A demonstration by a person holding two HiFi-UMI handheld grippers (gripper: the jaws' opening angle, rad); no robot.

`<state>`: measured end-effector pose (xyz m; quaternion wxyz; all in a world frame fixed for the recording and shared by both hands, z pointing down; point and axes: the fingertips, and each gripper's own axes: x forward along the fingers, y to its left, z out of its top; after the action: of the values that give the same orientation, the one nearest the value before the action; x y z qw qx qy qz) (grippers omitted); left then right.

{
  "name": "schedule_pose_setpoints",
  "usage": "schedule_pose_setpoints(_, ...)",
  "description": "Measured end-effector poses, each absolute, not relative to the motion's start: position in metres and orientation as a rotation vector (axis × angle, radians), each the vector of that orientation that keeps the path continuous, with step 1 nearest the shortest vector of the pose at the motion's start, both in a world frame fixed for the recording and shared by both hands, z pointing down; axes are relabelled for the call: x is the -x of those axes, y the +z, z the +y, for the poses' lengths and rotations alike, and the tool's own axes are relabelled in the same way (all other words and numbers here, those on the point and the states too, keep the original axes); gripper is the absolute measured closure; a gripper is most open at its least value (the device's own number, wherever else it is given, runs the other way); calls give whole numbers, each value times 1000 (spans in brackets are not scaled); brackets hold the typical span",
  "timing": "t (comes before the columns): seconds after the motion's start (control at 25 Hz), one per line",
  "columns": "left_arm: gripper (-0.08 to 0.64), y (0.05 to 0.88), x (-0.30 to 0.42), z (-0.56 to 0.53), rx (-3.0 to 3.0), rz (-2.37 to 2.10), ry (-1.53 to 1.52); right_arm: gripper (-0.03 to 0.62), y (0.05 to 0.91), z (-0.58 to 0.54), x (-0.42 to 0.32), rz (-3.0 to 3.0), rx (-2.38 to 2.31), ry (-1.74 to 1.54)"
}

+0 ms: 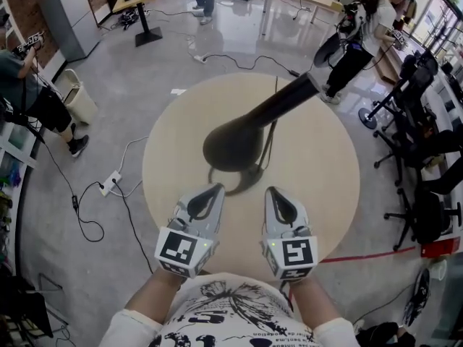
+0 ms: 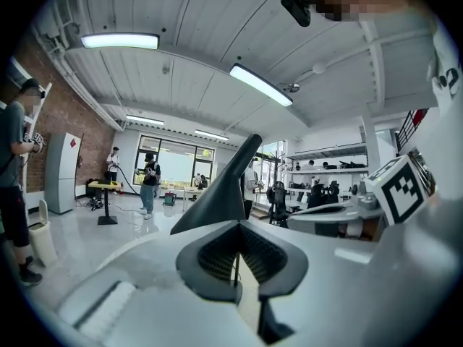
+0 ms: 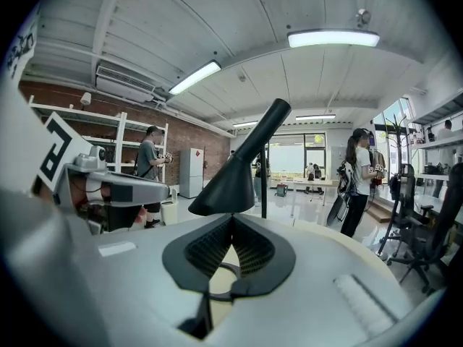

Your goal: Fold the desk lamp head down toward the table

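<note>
Head view: a black desk lamp (image 1: 237, 144) stood on the round pale surface (image 1: 322, 186). Its cone head was up off the surface, and its arm slanted away behind it. The left claw (image 1: 217, 188) and right claw (image 1: 271, 191) sat just short of the lamp on the camera's side, 1 either side of it, neither touching it. Both looked pinched to a point. A white power strip (image 1: 111, 183) lay on the floor left of the lamp, and a person (image 1: 365, 31) stood far beyond it.

Left gripper view: the left claw (image 2: 240, 223) was closed tip to tip w/ nothing gripped, only bare surface showing thru the gap behind the tips. The lamp's (image 2: 217, 197) cone rose just past the tips. The right claw's marker cube (image 2: 400, 190) sat right of the lamp.

Right gripper view: the right claw (image 3: 231, 219) was closed as well, and empty. The lamp (image 3: 233, 181) stood just beyond its tips w/ the head up. The left claw (image 3: 108, 188) was left of the lamp.
</note>
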<state>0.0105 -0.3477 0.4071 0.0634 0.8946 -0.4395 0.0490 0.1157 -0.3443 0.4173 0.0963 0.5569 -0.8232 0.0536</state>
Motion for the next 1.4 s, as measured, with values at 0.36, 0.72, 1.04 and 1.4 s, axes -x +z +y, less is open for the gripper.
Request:
schedule_pose_setpoints(0.36,554,415,-32,-304,-2613,-1423,78,584,420,-316,-130,-2510,-1547,145)
schedule_pose_setpoints(0.72,554,415,-42,-259,-2608,-1466,47,584,439,-281,-136,-2544,-1476,156)
schedule_pose_setpoints(1.04,554,418,-21,-214,-2567,-1515,25,584,447,-242,-120,-2559,-1436,175)
schedule_pose_setpoints(1.4,554,420,7,-116,-2603,-1451,14,584,447,-150,-94,-2523,-1476,150)
